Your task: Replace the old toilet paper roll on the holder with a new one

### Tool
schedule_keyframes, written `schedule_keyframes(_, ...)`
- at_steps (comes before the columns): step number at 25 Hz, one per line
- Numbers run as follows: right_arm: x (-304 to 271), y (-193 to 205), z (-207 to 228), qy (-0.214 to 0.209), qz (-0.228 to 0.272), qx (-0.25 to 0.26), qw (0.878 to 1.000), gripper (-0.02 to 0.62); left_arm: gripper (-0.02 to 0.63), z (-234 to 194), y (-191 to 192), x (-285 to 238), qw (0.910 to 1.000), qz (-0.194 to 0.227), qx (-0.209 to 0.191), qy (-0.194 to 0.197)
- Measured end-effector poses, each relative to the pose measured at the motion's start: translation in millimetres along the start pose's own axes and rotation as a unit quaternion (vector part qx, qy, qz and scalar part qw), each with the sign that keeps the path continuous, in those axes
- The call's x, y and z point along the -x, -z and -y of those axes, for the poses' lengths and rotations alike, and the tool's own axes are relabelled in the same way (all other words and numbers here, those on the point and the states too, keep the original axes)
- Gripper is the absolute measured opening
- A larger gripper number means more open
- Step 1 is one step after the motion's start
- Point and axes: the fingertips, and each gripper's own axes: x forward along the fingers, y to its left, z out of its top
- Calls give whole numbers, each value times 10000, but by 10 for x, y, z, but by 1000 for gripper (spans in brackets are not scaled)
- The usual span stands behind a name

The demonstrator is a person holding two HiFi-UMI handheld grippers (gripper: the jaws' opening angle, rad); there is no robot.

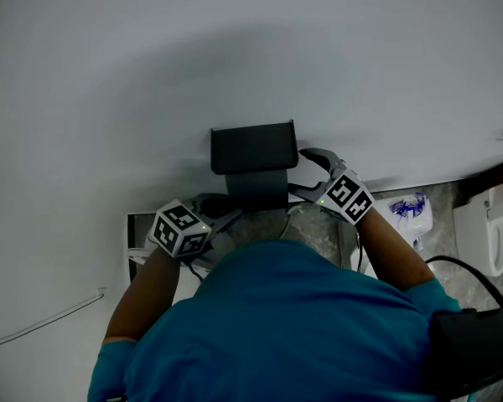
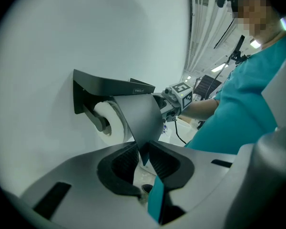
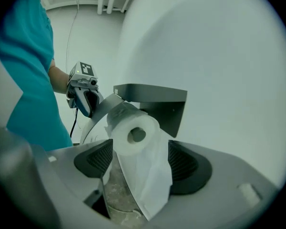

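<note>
The left gripper (image 2: 142, 152) is clenching the lower tip of the cover flap (image 2: 139, 116) on the dark wall holder (image 1: 253, 147), while the right gripper (image 3: 140, 157), jaws released, is flanking the toilet paper roll (image 3: 133, 135) sitting under the holder's shelf.

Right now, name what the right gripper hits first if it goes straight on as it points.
Most likely the toilet paper roll on the holder: it sits dead ahead of the right gripper, framed between its open jaws. How far off is unclear.
</note>
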Motion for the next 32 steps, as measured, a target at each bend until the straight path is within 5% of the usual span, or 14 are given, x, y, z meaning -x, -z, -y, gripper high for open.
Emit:
schedule_keyframes(13, 566, 182, 57, 501, 44, -471, 9976, 351, 63, -413, 38, -245, 9964, 67, -492, -681)
schedule_keyframes(25, 707, -48, 48, 452, 278, -339, 9980, 351, 67, -423, 22, -286, 9963, 431, -345, -655)
schedule_keyframes(32, 711, -317, 68, 341, 522, -361, 9974, 351, 140, -405, 96, -35, 9945, 755, -36, -718)
